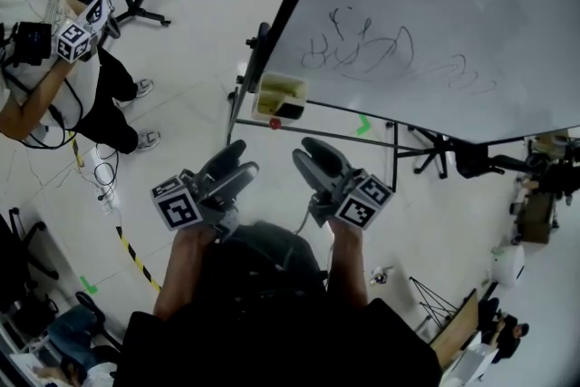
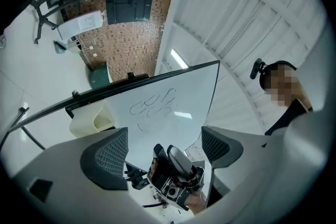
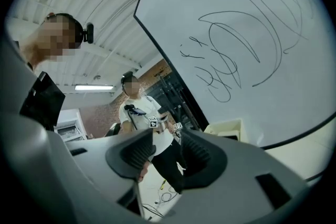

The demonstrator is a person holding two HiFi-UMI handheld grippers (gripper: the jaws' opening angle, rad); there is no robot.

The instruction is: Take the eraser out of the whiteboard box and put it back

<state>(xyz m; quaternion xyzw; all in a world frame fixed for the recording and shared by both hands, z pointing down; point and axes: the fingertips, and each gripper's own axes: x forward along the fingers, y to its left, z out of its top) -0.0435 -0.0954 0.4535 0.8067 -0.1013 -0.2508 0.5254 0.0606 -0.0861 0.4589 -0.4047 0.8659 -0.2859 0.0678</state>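
White-shirted, a second person point(image 1: 32, 41) stands at far left, well apart from the work and no likely hindrance. Next comes the left gripper point(image 1: 243, 156), its jaws spread wide with nothing between them. Just ahead of it the cream whiteboard box point(image 1: 272, 88) hangs at the left edge of the whiteboard point(image 1: 435, 4). The dark block lying in the box, which I take to be the eraser point(image 1: 290, 111), is still inside and untouched. The right gripper point(image 1: 304, 149) holds nothing either, its jaws parted only moderately. Both grippers are near the box but short of it.

The main risk, as I judge it, is that narrower right opening. If it goes in as it stands, the pads may land on top of the eraser and push it deeper instead of straddling it. A hard nudge could also knock the box off the board's edge. The two grippers, close together, may clash during the reach.
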